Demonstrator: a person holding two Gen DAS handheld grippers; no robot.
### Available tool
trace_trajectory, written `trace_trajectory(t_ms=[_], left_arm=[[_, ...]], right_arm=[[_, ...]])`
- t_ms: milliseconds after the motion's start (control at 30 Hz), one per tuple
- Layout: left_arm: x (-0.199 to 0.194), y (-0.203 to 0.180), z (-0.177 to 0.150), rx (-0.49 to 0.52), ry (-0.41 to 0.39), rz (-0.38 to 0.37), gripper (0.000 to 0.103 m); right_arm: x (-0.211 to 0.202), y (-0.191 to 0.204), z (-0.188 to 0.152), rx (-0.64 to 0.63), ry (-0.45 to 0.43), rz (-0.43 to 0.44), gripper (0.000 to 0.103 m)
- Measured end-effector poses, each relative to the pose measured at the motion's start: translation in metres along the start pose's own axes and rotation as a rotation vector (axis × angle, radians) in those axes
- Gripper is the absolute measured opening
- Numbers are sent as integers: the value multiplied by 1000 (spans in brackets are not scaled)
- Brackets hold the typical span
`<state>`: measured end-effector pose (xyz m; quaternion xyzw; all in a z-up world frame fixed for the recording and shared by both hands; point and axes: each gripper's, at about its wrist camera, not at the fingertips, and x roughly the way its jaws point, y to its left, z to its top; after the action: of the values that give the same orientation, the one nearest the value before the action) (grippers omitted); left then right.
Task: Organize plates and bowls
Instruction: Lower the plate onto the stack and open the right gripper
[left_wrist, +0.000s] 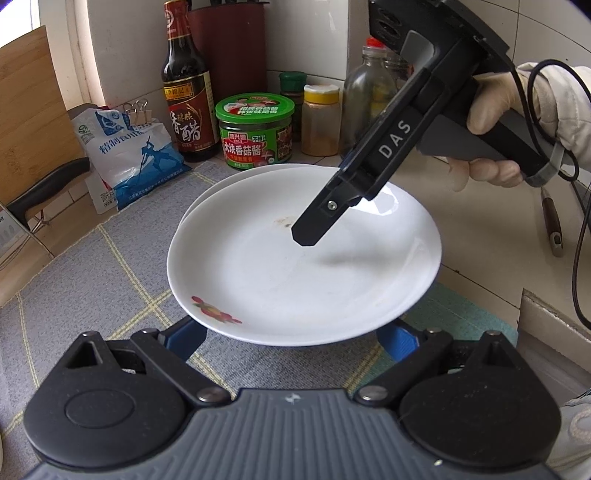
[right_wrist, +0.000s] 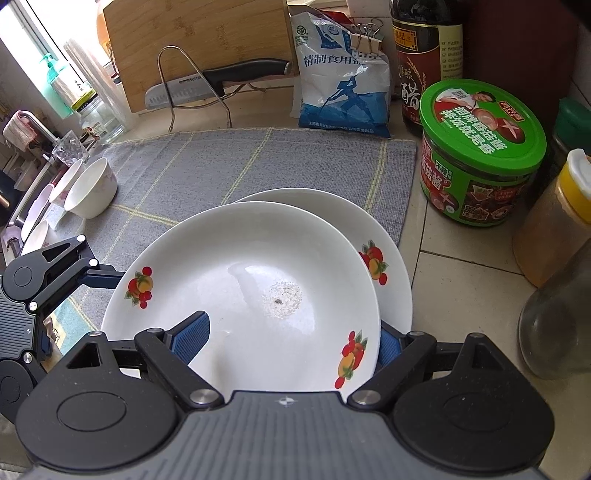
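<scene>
Two white plates with fruit prints lie stacked on a grey mat (right_wrist: 177, 166). The top plate (left_wrist: 266, 273) (right_wrist: 236, 254) sits tilted over the lower plate (left_wrist: 208, 190) (right_wrist: 393, 240). My left gripper (left_wrist: 291, 338) is open, its blue pads (left_wrist: 186, 341) wide apart and their tips hidden under the plate's near rim. My right gripper (right_wrist: 293, 325) is open and straddles the top plate's rim. One finger (left_wrist: 317, 218) hovers over the plate's inside and the other sits below the rim. A white bowl (right_wrist: 92, 192) stands at the mat's left edge.
Against the wall stand a vinegar bottle (left_wrist: 186, 92), a green-lidded jar (right_wrist: 480, 147), a salt bag (right_wrist: 343, 81), spice jars (left_wrist: 319, 118) and a glass bottle (right_wrist: 557, 317). A knife (right_wrist: 221, 79) rests on a wire rack by a cutting board (right_wrist: 184, 40). More dishes (right_wrist: 37, 229) lie by the sink.
</scene>
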<state>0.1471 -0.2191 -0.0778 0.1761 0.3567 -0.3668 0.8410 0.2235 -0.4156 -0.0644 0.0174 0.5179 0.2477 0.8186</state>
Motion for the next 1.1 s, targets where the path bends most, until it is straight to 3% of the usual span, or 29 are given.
trace_trajectory(t_ms=[1100], left_arm=[[8,8,1,31,-22,-20,100]], right_arm=[[-22,10,-12,50,-33,-70,96]])
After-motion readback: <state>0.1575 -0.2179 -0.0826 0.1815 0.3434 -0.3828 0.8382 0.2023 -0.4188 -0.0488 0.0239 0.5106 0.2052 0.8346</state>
